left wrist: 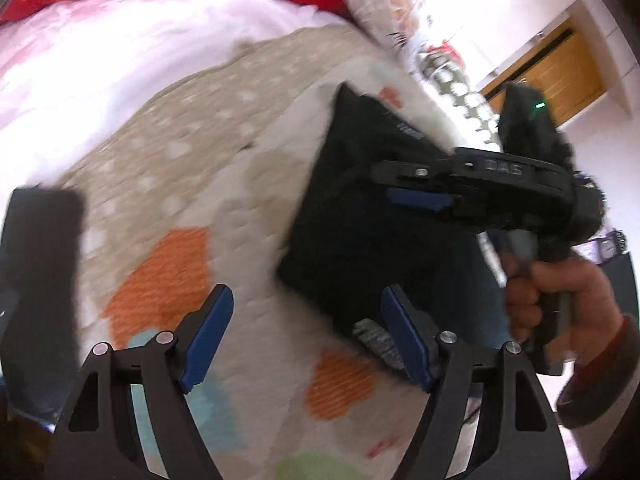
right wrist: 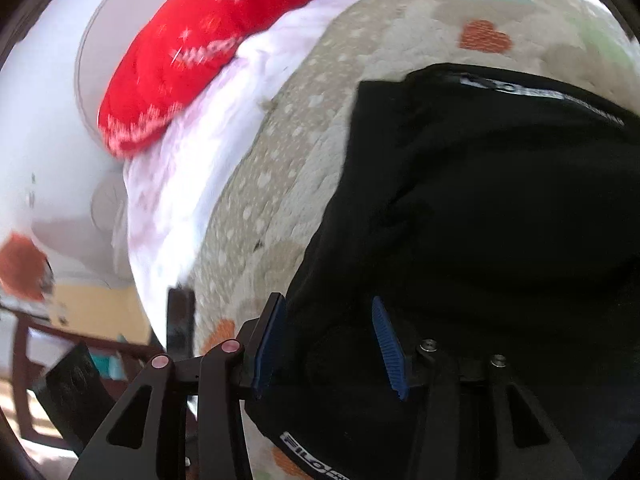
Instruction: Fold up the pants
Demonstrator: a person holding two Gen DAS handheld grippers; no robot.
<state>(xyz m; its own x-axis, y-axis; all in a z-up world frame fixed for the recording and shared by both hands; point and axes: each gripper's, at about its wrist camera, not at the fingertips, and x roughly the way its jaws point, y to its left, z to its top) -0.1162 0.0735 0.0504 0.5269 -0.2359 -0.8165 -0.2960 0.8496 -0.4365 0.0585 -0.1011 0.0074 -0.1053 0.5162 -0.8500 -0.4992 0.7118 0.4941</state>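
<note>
The black pants (left wrist: pixel 360 216) lie folded in a flat square on the blanket (left wrist: pixel 192 168) with orange hearts. The left gripper (left wrist: pixel 306 336) has its jaws spread wide with nothing between them, and the pants sit just ahead of its right jaw. The right gripper (right wrist: pixel 330 348) is over the pants, jaws also apart, with black cloth showing between them. A red pillow (right wrist: pixel 192 56) lies far ahead.

Left wrist view looks down from farther back; right wrist view sits close — both share the folded black fabric pants (left wrist: pixel 360 216) (right wrist: pixel 480 208) on the beige heart-patterned bedspread (left wrist: pixel 180 168) (right wrist: pixel 280 184).
</note>
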